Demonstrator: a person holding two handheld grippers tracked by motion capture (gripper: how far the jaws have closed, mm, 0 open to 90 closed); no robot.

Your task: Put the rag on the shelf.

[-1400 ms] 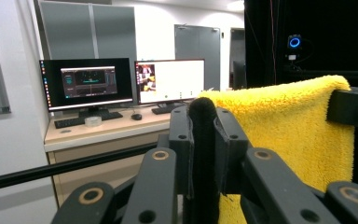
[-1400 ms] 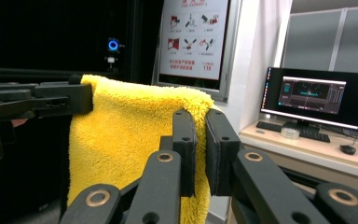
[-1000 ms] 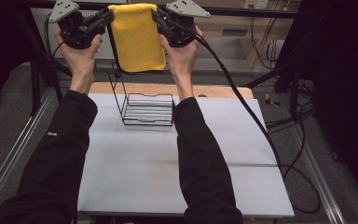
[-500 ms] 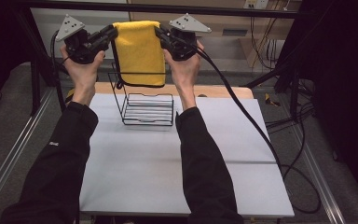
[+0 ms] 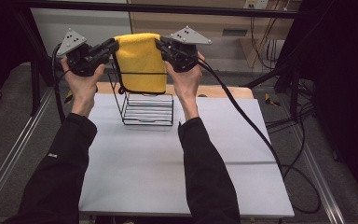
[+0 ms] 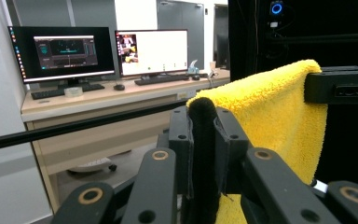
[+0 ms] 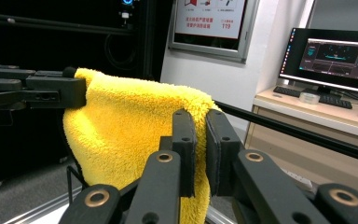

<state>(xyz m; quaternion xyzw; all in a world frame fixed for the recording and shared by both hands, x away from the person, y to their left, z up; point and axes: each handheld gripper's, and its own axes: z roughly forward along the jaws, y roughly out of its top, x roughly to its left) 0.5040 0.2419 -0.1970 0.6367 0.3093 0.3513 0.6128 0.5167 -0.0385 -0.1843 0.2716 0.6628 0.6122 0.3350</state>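
Note:
A yellow towel [image 5: 140, 60] hangs stretched between my two grippers, above a black wire rack [image 5: 147, 109] that stands on the white table [image 5: 168, 163]. My left gripper [image 5: 114, 45] is shut on the towel's top left corner, and my right gripper [image 5: 160, 44] is shut on its top right corner. The towel's lower edge hangs at the rack's top wires. In the left gripper view the jaws pinch the towel's dark edge [image 6: 203, 135], with yellow cloth [image 6: 270, 107] running to the other gripper [image 6: 340, 86]. In the right gripper view the towel [image 7: 121, 126] sits clamped between the pads.
A wooden board [image 5: 223, 91] lies along the table's far edge. A thick black cable [image 5: 256, 130] trails from the right gripper across the table's right side. A dark frame bar [image 5: 205, 9] crosses overhead. A desk with monitors [image 6: 74, 51] stands beyond.
Both hands have come down together with the towel, so its lower edge now reaches the top of the wire rack. Both grips are unchanged.

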